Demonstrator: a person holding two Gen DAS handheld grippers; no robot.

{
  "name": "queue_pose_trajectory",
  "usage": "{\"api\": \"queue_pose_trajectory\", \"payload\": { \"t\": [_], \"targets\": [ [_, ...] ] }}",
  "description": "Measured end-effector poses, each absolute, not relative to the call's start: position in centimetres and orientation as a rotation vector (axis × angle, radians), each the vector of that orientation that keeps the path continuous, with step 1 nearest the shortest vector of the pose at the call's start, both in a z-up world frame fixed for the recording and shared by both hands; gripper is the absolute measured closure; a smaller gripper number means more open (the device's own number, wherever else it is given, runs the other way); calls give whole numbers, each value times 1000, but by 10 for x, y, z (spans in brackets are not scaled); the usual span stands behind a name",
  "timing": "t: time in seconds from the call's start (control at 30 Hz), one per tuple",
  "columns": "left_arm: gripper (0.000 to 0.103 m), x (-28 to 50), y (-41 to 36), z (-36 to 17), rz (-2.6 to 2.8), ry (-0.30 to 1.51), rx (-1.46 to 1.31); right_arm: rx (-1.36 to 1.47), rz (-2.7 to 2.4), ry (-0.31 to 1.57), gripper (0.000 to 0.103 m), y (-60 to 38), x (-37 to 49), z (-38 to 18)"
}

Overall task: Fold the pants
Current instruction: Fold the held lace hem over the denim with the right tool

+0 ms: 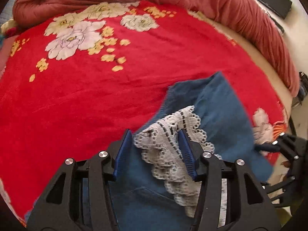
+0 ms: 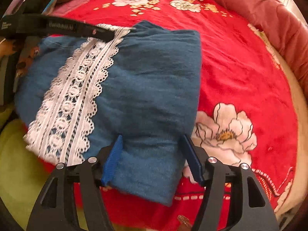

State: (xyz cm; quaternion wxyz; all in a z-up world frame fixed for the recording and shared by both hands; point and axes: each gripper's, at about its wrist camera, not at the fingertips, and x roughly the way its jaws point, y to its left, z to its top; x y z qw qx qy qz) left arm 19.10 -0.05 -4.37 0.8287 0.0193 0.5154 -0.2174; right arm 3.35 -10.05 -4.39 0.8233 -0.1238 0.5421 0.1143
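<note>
On the red floral blanket (image 2: 240, 61) of a bed, blue pants (image 2: 154, 88) with a white lace band (image 2: 77, 100) are seen as a thick folded bundle, near the bed's front edge. A rolled pink quilt (image 1: 240, 13) is seen along the far side of the blanket.

The right gripper (image 2: 152, 159) is spread wide, with the near end of the bundle lying between its blue fingers (image 2: 112, 159); whether the pads actually press the cloth cannot be told. From this claw the bundle's long axis runs straight ahead, away from the front edge, and the lace band runs along the same axis on the bundle's left side. The folded edge at the far end is turned toward the quilt.

The left gripper (image 1: 156, 154) is likewise spread, with the lace band (image 1: 173, 150) bunched between its fingers; a firm pinch is not shown. In the right wrist view, this gripper (image 2: 104, 33) is found at the far left corner of the bundle, on the lace.

The next move is judged to turn on this layout: the right claw holds the near end and the left the far end, so a fold across the long axis is suggested.
</note>
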Motion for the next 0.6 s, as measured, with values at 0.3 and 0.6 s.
{"api": "queue_pose_trajectory", "payload": {
  "t": [0.3,0.6],
  "targets": [
    [57,186,19,-34,-458,1012,-73,-188,222,1097,37,-110,40,-37],
    [43,106,9,8,-456,906,31,-152,382,1003,36,-99,-2,-11]
  ]
}}
